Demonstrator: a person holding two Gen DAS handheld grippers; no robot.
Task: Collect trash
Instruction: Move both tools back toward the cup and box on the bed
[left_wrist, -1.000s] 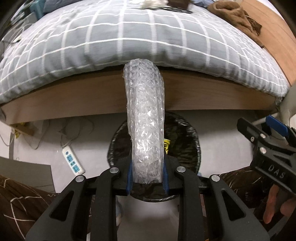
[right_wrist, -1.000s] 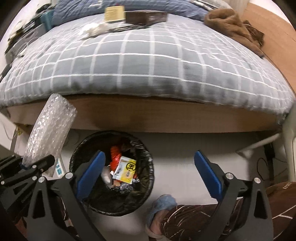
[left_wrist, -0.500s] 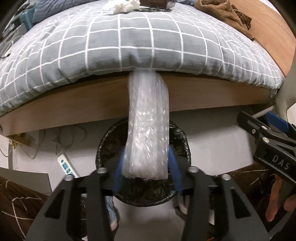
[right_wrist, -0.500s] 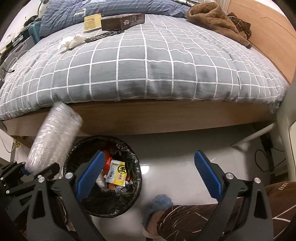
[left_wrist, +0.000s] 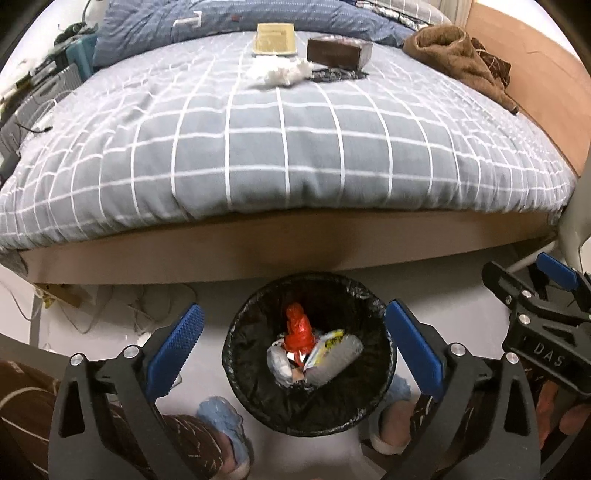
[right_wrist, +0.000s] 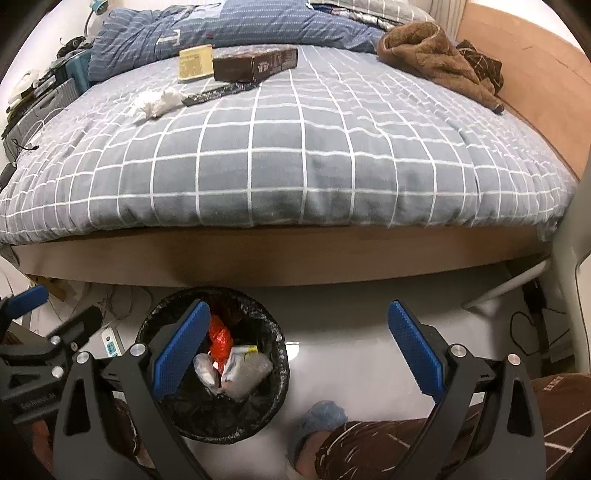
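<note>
Above the bin (left_wrist: 309, 354), my left gripper (left_wrist: 293, 345) has just been opening, nothing between its jaws; my right gripper (right_wrist: 295, 354) gapes too.

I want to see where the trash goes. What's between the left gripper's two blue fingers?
The black trash bin, seen from the left wrist view; the left gripper hangs open above it.

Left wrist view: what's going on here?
A person is clearing trash off a bed into a black-lined round trash bin on the floor. The left hand-held gripper hangs over the bin; its jaws have just been opening and now stand wide with nothing between them. A clear bubble-wrap roll appears to lie in the bin among the wrappers. The right hand-held gripper is open and empty too. A crumpled white tissue and a dark brown cardboard box are on the grey checked duvet.
</note>
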